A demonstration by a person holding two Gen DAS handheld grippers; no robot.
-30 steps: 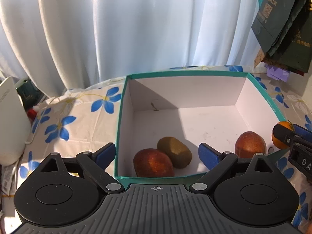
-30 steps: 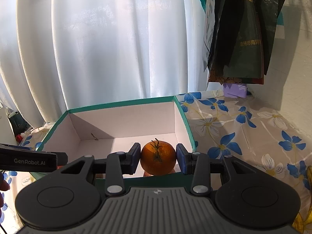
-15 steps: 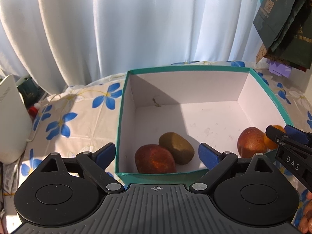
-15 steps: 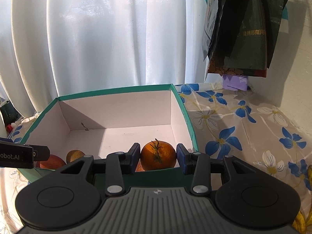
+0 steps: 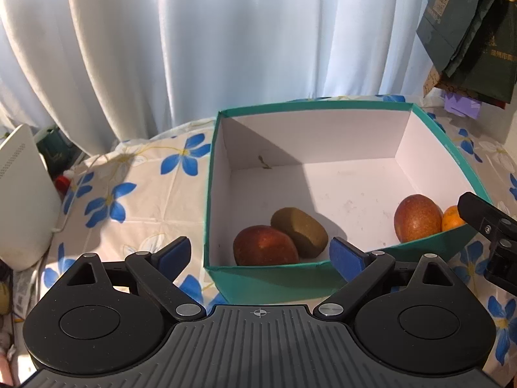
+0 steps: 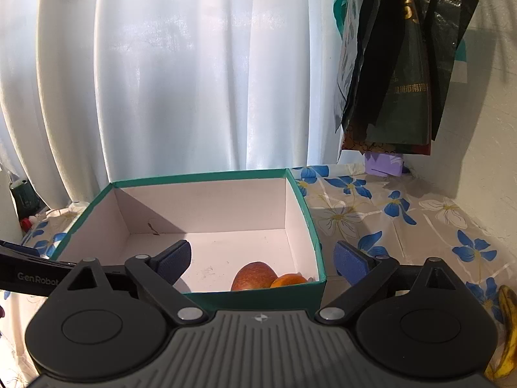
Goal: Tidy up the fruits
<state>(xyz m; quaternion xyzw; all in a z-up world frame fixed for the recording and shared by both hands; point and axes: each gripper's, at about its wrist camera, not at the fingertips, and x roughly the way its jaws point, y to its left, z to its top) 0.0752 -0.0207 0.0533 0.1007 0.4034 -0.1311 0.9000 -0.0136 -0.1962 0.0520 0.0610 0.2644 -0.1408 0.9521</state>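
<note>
A teal box [image 5: 315, 105] with a white inside stands on the flowered cloth. In it lie a red fruit [image 5: 265, 249] and a brown kiwi [image 5: 299, 236] at the near left. A second red fruit [image 5: 418, 218] and a small orange [image 5: 452, 218] lie at the near right corner. My left gripper [image 5: 260, 253] is open and empty in front of the box's near wall. The jaws of my right gripper [image 6: 263, 258] are opening over the near right corner, with nothing between them. The orange [image 6: 289, 280] rests below them beside the red fruit [image 6: 255, 274].
A white curtain hangs behind the table. Dark bags [image 6: 397, 64] hang at the right wall above a purple packet [image 6: 384, 165]. A banana [image 6: 507, 323] lies at the table's right edge. A white device [image 5: 22, 200] stands at the left.
My right gripper carried the orange over the box's near right corner, spread its jaws and let it go; the orange now lies inside beside the red fruit. The left gripper stayed open.
</note>
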